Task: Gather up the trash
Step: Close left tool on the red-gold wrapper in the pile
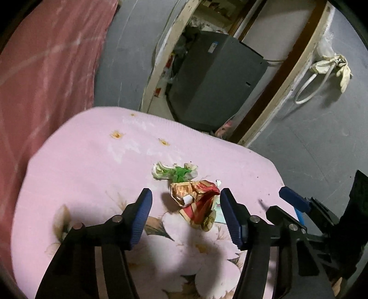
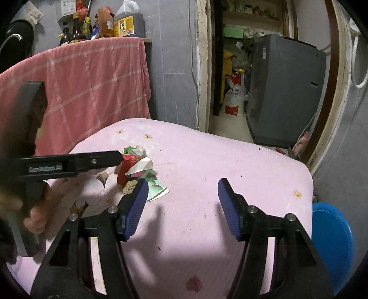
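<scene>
A small heap of trash lies on the pink flowered tablecloth (image 1: 92,161). A crumpled red and gold wrapper (image 1: 195,202) sits in front, and a green and white paper wad (image 1: 177,172) lies just behind it. My left gripper (image 1: 186,207) is open and straddles the wrapper, its blue pads clear of it. My right gripper (image 2: 181,204) is open over bare cloth, just right of the heap. Its left fingertip is beside a pale green scrap (image 2: 156,188) and a folded white paper (image 2: 142,166). From the right wrist view, the left gripper (image 2: 119,158) reaches in from the left, held by a hand (image 2: 36,218).
A pink checked cloth (image 2: 92,80) hangs behind the table, with bottles (image 2: 103,20) above it. Through the doorway stand a grey machine (image 2: 283,92) and a sack (image 2: 234,96). A blue stool (image 2: 331,248) stands by the table's right edge. A white hose (image 1: 308,87) hangs on the wall.
</scene>
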